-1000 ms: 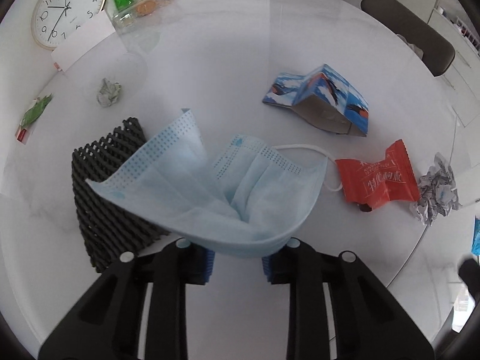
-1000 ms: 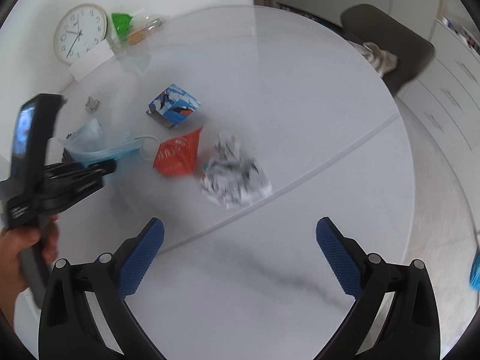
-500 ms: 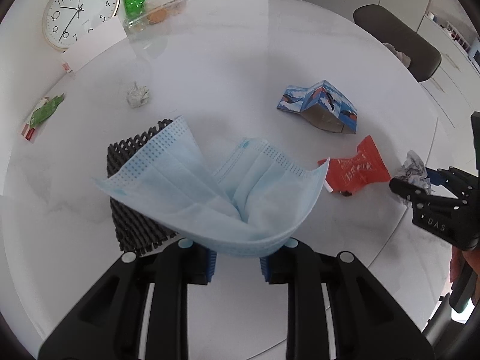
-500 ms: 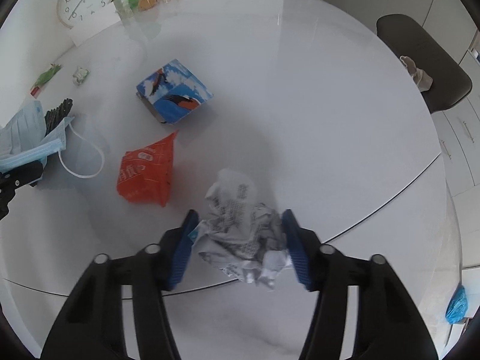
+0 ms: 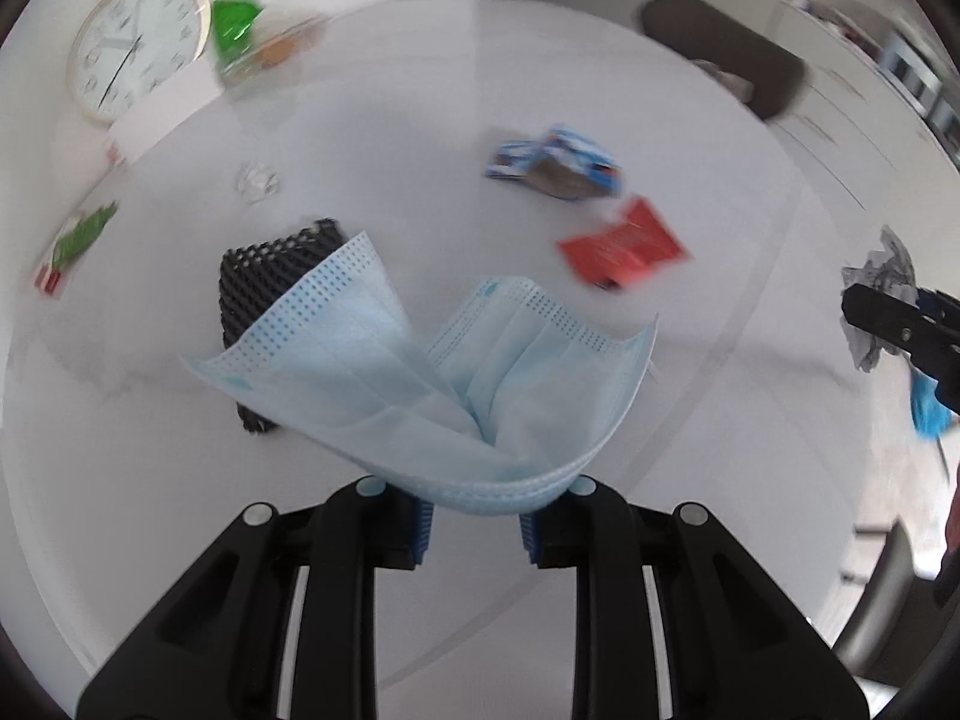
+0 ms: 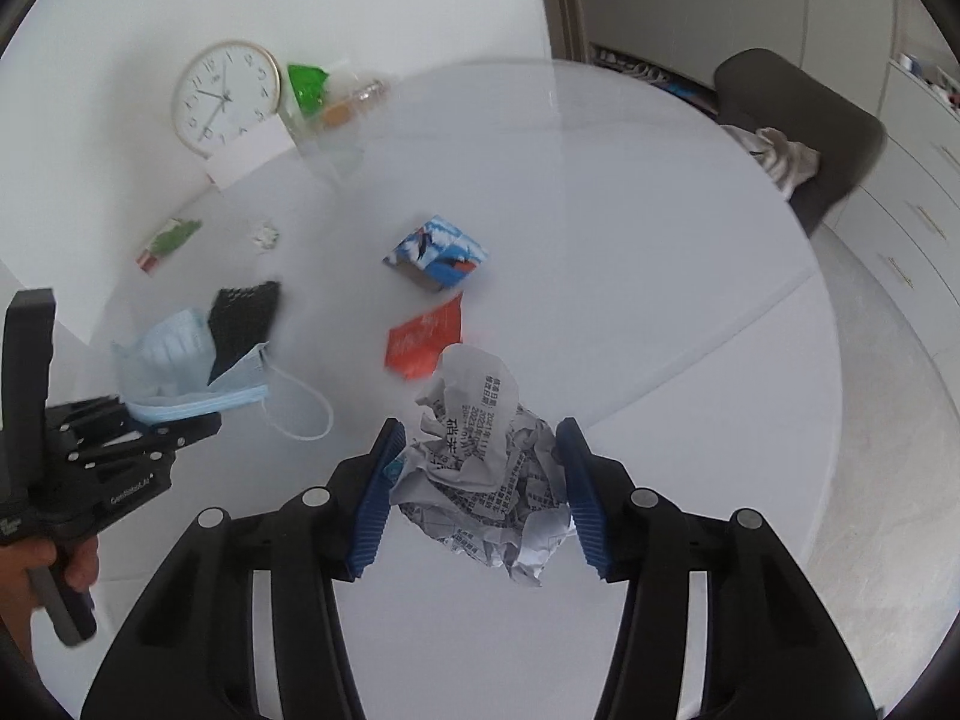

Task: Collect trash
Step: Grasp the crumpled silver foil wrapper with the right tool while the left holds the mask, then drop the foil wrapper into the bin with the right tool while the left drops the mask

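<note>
My left gripper [image 5: 474, 519] is shut on a light blue face mask [image 5: 432, 384] and holds it above the round white table [image 5: 390, 90]; the mask also shows in the right wrist view [image 6: 180, 372], its ear loop hanging. My right gripper [image 6: 477, 492] is shut on a crumpled printed paper ball [image 6: 480, 468], lifted off the table; the ball also shows in the left wrist view [image 5: 882, 276]. On the table lie a red wrapper [image 6: 426, 339], a blue patterned carton [image 6: 438, 252], a black foam net [image 6: 243, 315], a small crumpled scrap [image 6: 264, 234] and a green-red wrapper [image 6: 168, 240].
A wall clock [image 6: 225, 96] leans at the table's far edge beside a white card [image 6: 246, 156] and a clear bag with green packaging [image 6: 312, 90]. A dark chair [image 6: 792, 120] stands at the far right. A blue item [image 5: 927, 414] lies on the floor.
Both grippers have lifted and pulled back from the table with their loads. The right gripper closed on the paper ball about half a second ago and now holds it higher.
</note>
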